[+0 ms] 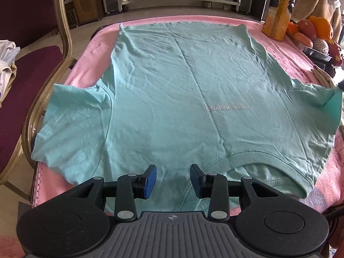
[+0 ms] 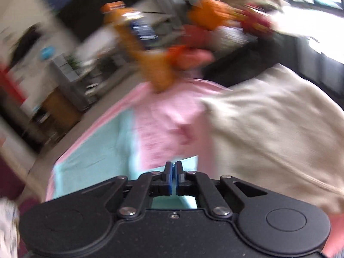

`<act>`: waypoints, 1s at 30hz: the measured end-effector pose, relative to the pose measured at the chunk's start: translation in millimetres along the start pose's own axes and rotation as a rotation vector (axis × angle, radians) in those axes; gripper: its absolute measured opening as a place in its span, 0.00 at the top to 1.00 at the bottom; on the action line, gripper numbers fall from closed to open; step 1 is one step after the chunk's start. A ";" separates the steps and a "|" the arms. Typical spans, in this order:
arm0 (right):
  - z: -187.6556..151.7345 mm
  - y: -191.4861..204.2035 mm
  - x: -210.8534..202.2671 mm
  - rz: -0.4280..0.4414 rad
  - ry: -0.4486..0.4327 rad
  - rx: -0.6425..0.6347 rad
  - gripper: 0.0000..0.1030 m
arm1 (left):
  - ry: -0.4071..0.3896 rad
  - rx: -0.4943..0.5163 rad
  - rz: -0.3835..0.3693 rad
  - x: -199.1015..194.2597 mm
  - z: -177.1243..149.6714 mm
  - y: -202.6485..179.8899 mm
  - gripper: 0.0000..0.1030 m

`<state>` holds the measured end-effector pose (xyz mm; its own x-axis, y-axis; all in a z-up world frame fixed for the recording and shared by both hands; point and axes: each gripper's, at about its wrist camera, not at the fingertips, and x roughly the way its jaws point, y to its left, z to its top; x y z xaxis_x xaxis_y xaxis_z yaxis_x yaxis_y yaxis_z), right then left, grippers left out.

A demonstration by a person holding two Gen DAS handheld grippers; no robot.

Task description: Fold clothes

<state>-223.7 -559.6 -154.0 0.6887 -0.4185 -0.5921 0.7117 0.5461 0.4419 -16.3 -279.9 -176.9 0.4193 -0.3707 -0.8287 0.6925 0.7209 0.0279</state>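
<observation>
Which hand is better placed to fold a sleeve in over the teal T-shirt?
Right. The right tongs are shut, apparently on the sleeve tip, which is lifted. The left tongs hang open by the collar, holding nothing.

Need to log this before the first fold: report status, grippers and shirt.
Left gripper open, over collar. Right gripper shut on sleeve. Teal T-shirt spread flat. Beige garment beside right sleeve.
</observation>
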 end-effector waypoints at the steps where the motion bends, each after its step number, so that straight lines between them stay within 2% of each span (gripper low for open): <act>1: -7.7 15.7 -0.7 0.029 0.018 -0.089 0.98 | -0.001 -0.001 0.005 0.1 0.0 0.5 0.64; 4: -34.7 62.5 -2.0 0.107 0.085 -0.366 0.98 | -0.002 -0.004 0.019 0.6 -0.2 2.3 0.64; 7: -75.5 95.8 3.8 0.126 0.195 -0.647 0.98 | 0.000 -0.014 0.025 1.4 0.0 4.8 0.64; 9: -96.4 106.5 11.0 0.128 0.277 -0.766 0.98 | 0.002 -0.019 0.026 1.7 0.2 5.5 0.64; 10: -99.7 108.0 12.1 0.134 0.302 -0.783 0.97 | 0.002 -0.020 0.026 1.8 0.3 5.7 0.64; 12: -101.2 109.5 12.2 0.149 0.341 -0.789 0.94 | 0.003 -0.022 0.028 2.0 0.5 6.0 0.64; 13: -97.1 108.2 10.9 0.159 0.341 -0.766 0.88 | 0.004 -0.025 0.028 2.1 0.6 6.2 0.64; 15: -81.0 98.2 6.6 0.164 0.295 -0.656 0.81 | 0.007 -0.031 0.026 2.6 1.0 6.6 0.64; 16: -71.0 91.4 4.8 0.158 0.263 -0.585 0.81 | 0.008 -0.033 0.025 2.7 1.0 6.8 0.64; 18: -54.3 75.3 5.5 0.091 0.200 -0.452 0.83 | 0.009 -0.037 0.025 3.0 1.0 7.2 0.64; 19: -48.8 67.7 8.2 0.057 0.188 -0.399 0.88 | 0.010 -0.038 0.024 3.2 1.0 7.1 0.64; 22: -39.5 48.3 21.6 -0.025 0.210 -0.284 0.89 | 0.015 -0.033 0.023 4.4 0.8 6.0 0.64; 25: -44.9 41.6 36.2 -0.111 0.283 -0.286 0.89 | 0.020 -0.027 0.023 5.3 0.5 4.9 0.64; 27: -49.0 39.6 40.8 -0.179 0.307 -0.314 0.92 | 0.021 -0.025 0.024 5.1 0.0 4.9 0.64; 30: -50.3 31.6 33.0 -0.230 0.341 -0.274 0.92 | 0.020 -0.033 0.028 3.9 -0.5 6.8 0.64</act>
<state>-185.5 -519.6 -193.6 0.4015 -0.3142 -0.8603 0.7458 0.6573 0.1080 -10.3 -276.2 -180.2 0.4260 -0.3383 -0.8391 0.6605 0.7501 0.0329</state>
